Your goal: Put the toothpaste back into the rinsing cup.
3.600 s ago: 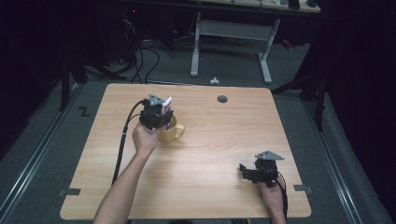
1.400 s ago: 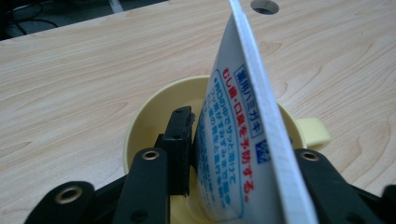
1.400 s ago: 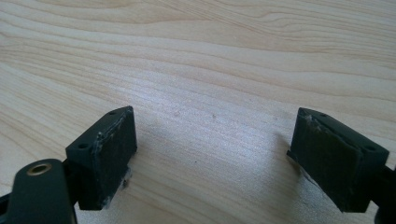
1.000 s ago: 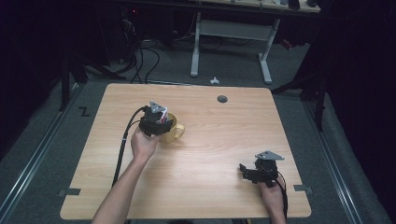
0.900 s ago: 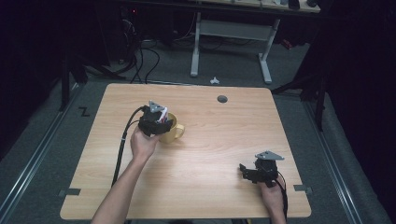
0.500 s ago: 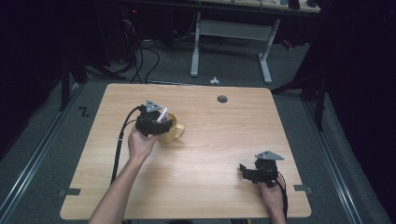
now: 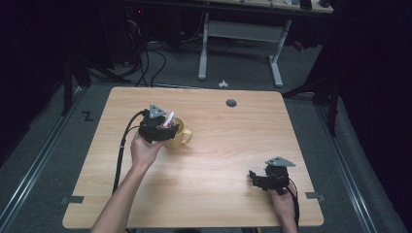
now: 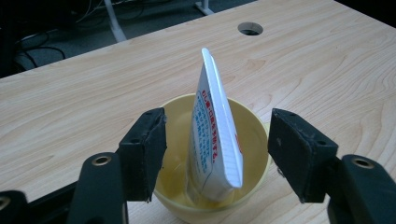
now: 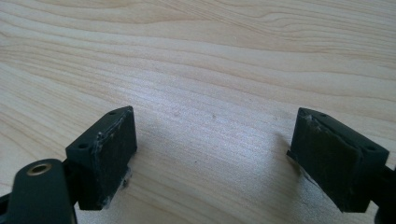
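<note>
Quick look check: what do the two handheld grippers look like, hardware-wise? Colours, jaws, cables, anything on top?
Both are black. The left gripper and the right gripper each carry a grey three-cornered plate on top. Each has two blocky black jaws with flat dark pads, scuffed pale at the edges on the right one, and a brass-coloured eyelet at the jaw base. A black cable trails from the left; both forearms are bare, no sleeves.

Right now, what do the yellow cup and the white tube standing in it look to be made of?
The yellow cup: probably plastic, since its thin wall looks slightly translucent with a dull sheen; glazed ceramic seems less likely. The white tube: likely soft plastic or laminate, glossy and printed with red and blue text, with a flat ribbed crimp along its sealed end.
</note>
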Available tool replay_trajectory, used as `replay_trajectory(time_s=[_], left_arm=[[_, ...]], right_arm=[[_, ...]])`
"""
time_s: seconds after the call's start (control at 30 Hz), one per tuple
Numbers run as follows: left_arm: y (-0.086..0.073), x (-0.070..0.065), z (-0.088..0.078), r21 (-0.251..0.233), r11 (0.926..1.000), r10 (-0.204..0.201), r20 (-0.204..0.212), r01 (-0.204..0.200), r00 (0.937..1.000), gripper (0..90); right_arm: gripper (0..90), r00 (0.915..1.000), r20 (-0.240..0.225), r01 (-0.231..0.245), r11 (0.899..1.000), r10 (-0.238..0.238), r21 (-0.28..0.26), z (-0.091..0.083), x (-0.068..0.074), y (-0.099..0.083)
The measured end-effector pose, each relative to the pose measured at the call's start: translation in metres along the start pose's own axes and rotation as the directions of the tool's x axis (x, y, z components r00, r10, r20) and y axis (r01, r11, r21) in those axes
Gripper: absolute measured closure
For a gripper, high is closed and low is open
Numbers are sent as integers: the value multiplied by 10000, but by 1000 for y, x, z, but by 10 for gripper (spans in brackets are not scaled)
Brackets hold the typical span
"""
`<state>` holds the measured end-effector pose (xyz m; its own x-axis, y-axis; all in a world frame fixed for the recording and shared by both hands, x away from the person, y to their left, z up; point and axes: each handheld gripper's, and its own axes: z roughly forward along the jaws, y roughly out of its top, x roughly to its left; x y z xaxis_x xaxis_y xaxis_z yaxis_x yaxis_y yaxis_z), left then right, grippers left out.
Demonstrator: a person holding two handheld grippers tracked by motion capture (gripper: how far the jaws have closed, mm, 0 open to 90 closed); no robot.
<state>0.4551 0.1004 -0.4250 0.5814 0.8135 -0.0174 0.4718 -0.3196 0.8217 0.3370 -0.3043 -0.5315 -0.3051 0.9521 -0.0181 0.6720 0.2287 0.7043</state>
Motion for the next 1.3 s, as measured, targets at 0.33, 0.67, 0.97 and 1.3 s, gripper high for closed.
replay_trajectory(time_s=[0.33, 0.67, 0.97, 1.3], left_arm=[[-2, 0, -8, -166, 9999, -11, 24, 12, 10000, 353], [-6, -2, -16, -303, 9995, 120, -82, -122, 9999, 345], [-10, -2, -22, -393, 9992, 28, -19, -29, 10000, 332], [-13, -3, -31, -535, 9986, 14, 39, -12, 10000, 329]], right_arm=[[144, 10000, 0, 1, 10000, -1, 1, 0, 0, 0], [144, 10000, 2, -2, 10000, 2, 2, 0, 0, 0], [144, 10000, 2, -2, 10000, 2, -1, 0, 0, 0], [144, 10000, 0, 0, 10000, 0, 0, 0, 0, 0]])
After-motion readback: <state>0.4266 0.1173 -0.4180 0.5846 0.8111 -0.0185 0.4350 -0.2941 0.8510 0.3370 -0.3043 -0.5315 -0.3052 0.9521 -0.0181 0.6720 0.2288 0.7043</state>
